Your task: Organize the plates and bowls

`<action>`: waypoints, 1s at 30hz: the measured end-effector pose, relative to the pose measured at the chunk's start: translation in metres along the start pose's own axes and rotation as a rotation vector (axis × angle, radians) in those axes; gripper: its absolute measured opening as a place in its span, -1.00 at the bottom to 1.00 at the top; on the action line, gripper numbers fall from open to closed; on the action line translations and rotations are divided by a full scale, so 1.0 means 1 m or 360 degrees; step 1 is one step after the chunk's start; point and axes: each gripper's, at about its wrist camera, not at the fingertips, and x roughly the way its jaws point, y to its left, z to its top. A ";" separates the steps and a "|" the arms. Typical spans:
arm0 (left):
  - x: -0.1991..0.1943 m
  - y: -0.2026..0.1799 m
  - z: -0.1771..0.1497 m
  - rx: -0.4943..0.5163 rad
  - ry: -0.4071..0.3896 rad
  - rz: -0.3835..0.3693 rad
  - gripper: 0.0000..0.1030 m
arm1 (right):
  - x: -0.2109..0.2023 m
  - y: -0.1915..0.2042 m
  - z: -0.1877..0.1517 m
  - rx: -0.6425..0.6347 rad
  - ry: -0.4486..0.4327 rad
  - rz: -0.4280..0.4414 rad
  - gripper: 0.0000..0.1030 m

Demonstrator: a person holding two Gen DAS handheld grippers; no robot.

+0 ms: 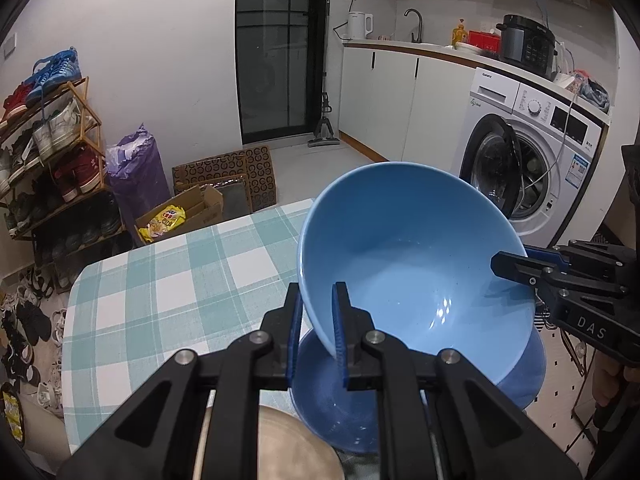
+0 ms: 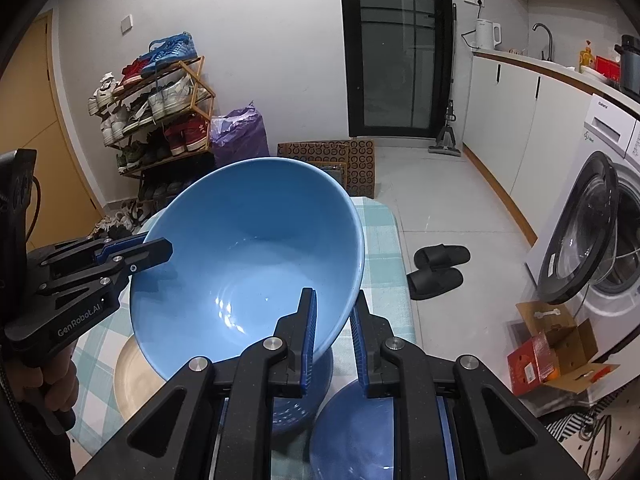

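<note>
A large light blue bowl (image 1: 412, 264) hangs tilted above the checked tablecloth (image 1: 180, 280), held by two sides of its rim. My left gripper (image 1: 316, 328) is shut on the near rim, one finger inside and one outside. My right gripper (image 1: 504, 266) clamps the rim on the right. In the right wrist view the bowl (image 2: 248, 256) fills the middle, with my right gripper (image 2: 334, 312) shut on its rim and my left gripper (image 2: 160, 250) on the far left edge. Under the bowl sit a darker blue bowl (image 1: 332, 420) and a beige plate (image 1: 280, 440). A blue plate (image 2: 352, 440) lies nearest.
The table ends just past the bowl (image 2: 384, 240). On the floor are black slippers (image 2: 436, 268), cardboard boxes (image 2: 556, 356) and a washing machine (image 1: 532, 152) with its door open. A shoe rack (image 1: 52, 152) and purple bag (image 1: 136, 176) stand by the wall.
</note>
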 end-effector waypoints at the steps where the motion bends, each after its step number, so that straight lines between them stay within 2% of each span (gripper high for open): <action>1: 0.000 0.000 -0.002 -0.0003 0.0004 0.0001 -0.76 | 0.001 0.001 -0.002 0.0000 0.0008 0.0004 -0.67; 18: 0.014 0.012 -0.033 -0.0025 0.0084 0.0012 -0.76 | 0.024 0.024 -0.030 -0.0030 0.0102 0.0011 -0.66; 30: 0.031 0.016 -0.049 -0.0046 0.0145 0.0027 -0.76 | 0.050 0.026 -0.044 -0.0047 0.0178 0.0018 -0.66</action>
